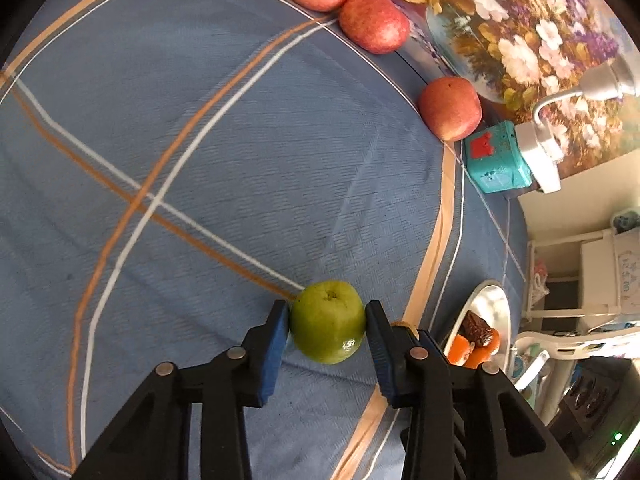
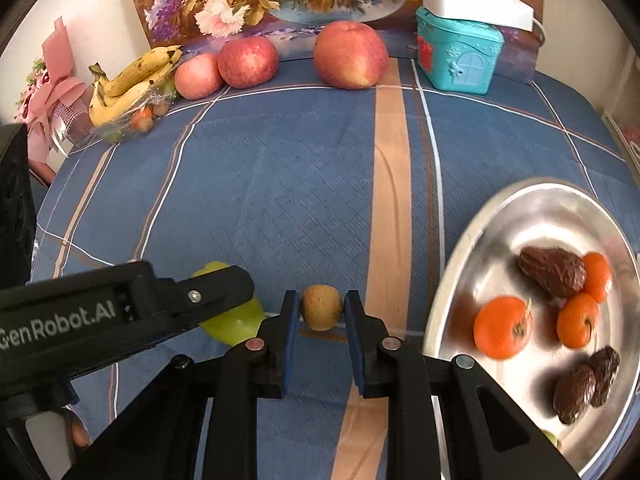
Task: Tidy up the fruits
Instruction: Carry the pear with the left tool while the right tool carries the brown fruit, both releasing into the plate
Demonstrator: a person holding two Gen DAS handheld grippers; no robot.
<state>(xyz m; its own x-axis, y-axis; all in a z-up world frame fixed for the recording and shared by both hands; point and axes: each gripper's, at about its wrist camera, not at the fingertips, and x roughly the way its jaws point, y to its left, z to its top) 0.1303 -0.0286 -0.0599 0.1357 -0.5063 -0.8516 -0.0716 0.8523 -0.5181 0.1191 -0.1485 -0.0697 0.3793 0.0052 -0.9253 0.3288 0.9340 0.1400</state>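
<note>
My left gripper (image 1: 327,320) is shut on a green fruit (image 1: 327,322) just above the blue plaid cloth; it also shows in the right wrist view (image 2: 236,320), partly hidden by the left gripper's finger (image 2: 208,292). My right gripper (image 2: 321,308) is shut on a small brown fruit (image 2: 321,307), close beside the left gripper. A silver plate (image 2: 460,280) to the right holds oranges (image 2: 502,326) and dark dates (image 2: 552,266); it shows in the left wrist view too (image 1: 494,300).
Three red apples (image 2: 350,54) line the far edge of the cloth, also in the left wrist view (image 1: 450,108). Bananas (image 2: 132,80) lie on a clear tray of small fruits at far left. A teal house-shaped box (image 2: 456,54) with a white lamp base stands at far right.
</note>
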